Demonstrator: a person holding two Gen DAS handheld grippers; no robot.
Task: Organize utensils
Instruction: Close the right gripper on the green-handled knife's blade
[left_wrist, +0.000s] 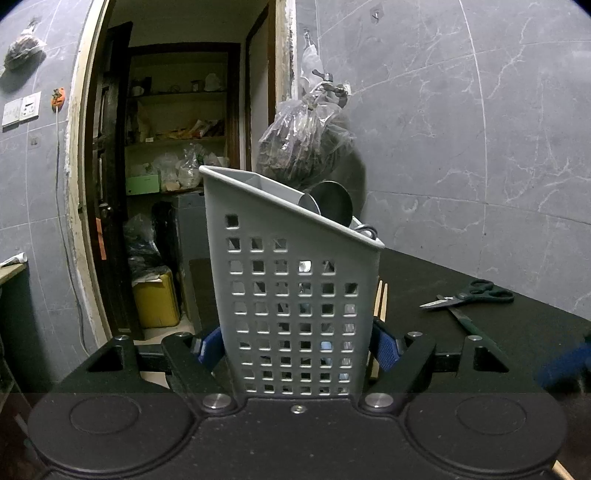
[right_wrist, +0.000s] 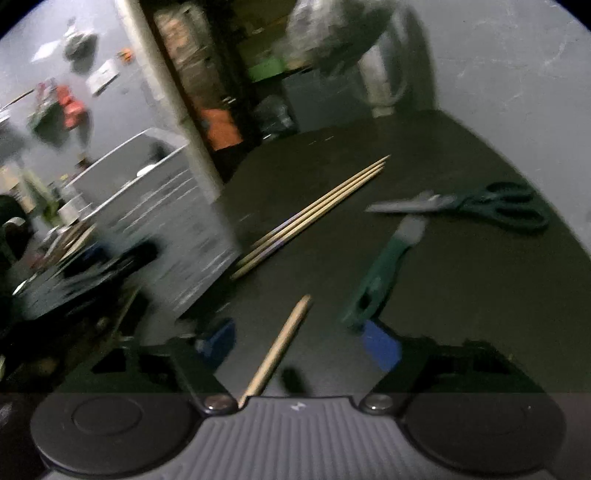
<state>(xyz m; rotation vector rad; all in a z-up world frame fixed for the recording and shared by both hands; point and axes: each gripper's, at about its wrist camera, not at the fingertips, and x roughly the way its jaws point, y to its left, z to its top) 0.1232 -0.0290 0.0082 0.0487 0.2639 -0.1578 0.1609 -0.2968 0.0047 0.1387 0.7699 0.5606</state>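
My left gripper (left_wrist: 297, 347) is shut on a grey perforated utensil holder (left_wrist: 295, 288), its blue pads pressed against both sides. Metal spoons (left_wrist: 332, 203) stick out of the holder's top. The right wrist view is blurred. In it my right gripper (right_wrist: 299, 341) is open above the black table (right_wrist: 461, 314), and a single wooden chopstick (right_wrist: 280, 347) lies between the fingers without touching either pad. Three more chopsticks (right_wrist: 314, 214) lie beside the holder (right_wrist: 177, 206). A green-handled knife (right_wrist: 380, 273) and green-handled scissors (right_wrist: 480, 206) lie to the right.
A grey tiled wall (left_wrist: 480, 147) runs behind the table. A plastic bag (left_wrist: 303, 147) hangs from a wall tap behind the holder. An open doorway (left_wrist: 177, 147) on the left shows pantry shelves and a yellow container (left_wrist: 155, 302) on the floor.
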